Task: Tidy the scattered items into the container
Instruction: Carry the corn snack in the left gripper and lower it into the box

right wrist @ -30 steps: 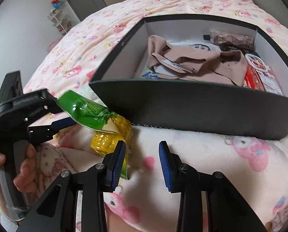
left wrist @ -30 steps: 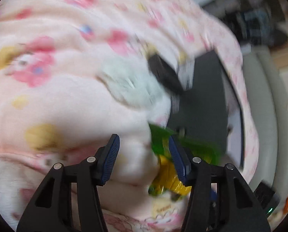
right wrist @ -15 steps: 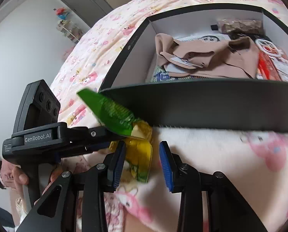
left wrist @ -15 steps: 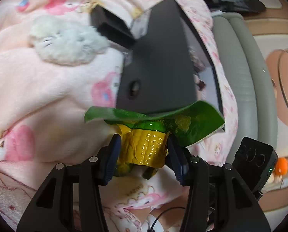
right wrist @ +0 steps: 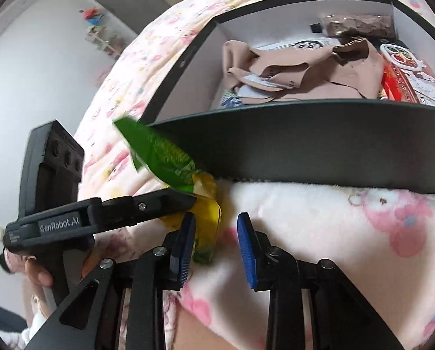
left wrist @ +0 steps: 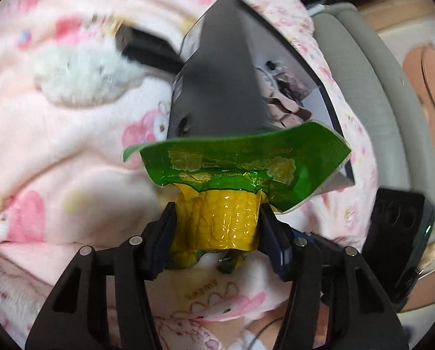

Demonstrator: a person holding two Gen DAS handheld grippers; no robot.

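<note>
In the left wrist view, the left gripper (left wrist: pixel 217 221) is clenched on the yellow middle of a corn packet (left wrist: pixel 226 186), whose green top edge fans out against the near corner of the black box (left wrist: pixel 217 93) on the pink blanket (left wrist: pixel 71 151); a white plush toy (left wrist: pixel 80 75) lies beside the box. In the right wrist view, the right gripper (right wrist: pixel 216 250) hangs released with nothing between its fingers, just beside the packet (right wrist: pixel 170 163), which sits below the box's near wall (right wrist: pixel 319 148). The box holds beige cloth (right wrist: pixel 299 73), with bare white wall at its left end.
</note>
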